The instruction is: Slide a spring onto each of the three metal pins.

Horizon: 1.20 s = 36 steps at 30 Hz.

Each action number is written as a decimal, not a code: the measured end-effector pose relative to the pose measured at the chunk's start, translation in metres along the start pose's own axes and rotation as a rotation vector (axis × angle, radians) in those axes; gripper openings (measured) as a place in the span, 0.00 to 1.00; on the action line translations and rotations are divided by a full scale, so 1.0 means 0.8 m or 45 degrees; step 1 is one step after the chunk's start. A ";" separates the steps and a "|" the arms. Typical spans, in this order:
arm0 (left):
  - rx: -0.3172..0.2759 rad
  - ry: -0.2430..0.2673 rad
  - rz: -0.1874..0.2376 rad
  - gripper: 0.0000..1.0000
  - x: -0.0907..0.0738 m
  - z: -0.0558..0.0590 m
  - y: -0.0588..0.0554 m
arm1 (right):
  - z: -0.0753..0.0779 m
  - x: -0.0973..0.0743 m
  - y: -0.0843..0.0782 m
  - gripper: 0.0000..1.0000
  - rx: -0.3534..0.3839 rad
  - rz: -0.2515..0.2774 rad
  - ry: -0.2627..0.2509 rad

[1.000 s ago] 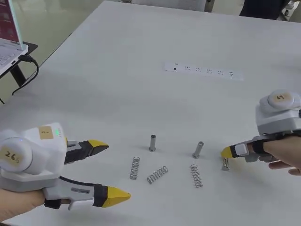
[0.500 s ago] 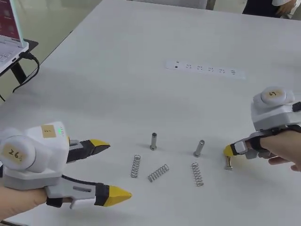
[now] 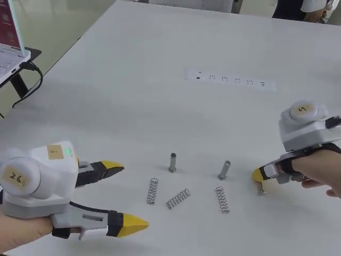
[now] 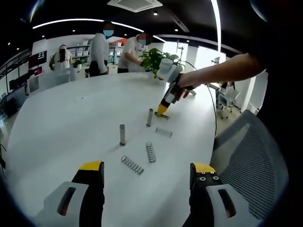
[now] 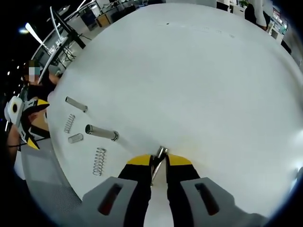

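Note:
Two metal pins (image 3: 172, 161) (image 3: 224, 169) stand upright on the white table (image 3: 160, 106). A third pin (image 3: 261, 188) is nipped at its top by my right gripper (image 3: 258, 175), close to the table; the right gripper view shows that pin (image 5: 160, 158) between the shut jaws of the right gripper (image 5: 158, 163). Three springs (image 3: 153, 190) (image 3: 178, 198) (image 3: 221, 199) lie flat in front of the pins. My left gripper (image 3: 125, 196) hovers open at the lower left, empty, and its view looks at the springs (image 4: 132, 165) (image 4: 150, 152) past its own tips (image 4: 147, 166).
A white power strip (image 3: 230, 80) lies farther back on the table. A laptop (image 3: 8, 48) and a black cable (image 3: 32, 74) sit off the table's left edge. People stand at the far end of the room in the left gripper view.
My right gripper has shifted slightly leftward, still holding the third pin. The left gripper stays open in about the same place. The springs and the two standing pins have not moved.

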<state>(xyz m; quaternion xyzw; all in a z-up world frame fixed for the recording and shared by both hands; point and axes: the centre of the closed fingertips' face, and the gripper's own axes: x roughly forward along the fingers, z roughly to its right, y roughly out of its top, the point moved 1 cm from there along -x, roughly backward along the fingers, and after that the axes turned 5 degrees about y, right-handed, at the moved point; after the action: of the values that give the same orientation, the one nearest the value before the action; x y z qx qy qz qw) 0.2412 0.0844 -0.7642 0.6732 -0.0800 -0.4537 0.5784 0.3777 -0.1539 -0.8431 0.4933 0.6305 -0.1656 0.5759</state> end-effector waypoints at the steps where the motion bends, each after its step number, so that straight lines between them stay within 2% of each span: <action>1: 0.004 0.001 0.000 0.70 0.000 0.000 0.000 | -0.001 0.000 0.000 0.09 -0.010 -0.003 -0.005; 14: 0.007 -0.002 -0.008 0.69 0.002 -0.001 -0.002 | -0.004 0.001 -0.001 0.06 -0.084 -0.038 -0.028; 16: 0.009 -0.004 -0.014 0.69 0.002 -0.001 -0.003 | -0.005 0.000 -0.002 0.05 -0.097 -0.033 -0.033; 17: 0.008 -0.004 -0.016 0.69 0.002 -0.001 -0.003 | -0.005 0.000 -0.001 0.05 -0.134 -0.017 -0.037; 25: 0.005 -0.003 -0.015 0.68 0.002 -0.001 -0.003 | -0.013 -0.006 -0.006 0.05 -0.188 0.025 -0.028; 36: 0.009 -0.009 -0.019 0.68 0.006 0.001 -0.004 | -0.011 -0.014 -0.007 0.04 -0.186 0.080 -0.014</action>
<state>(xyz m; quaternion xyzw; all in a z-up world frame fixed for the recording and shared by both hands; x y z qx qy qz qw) 0.2424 0.0821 -0.7691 0.6742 -0.0786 -0.4602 0.5723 0.3668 -0.1543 -0.8329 0.4686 0.6220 -0.1036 0.6187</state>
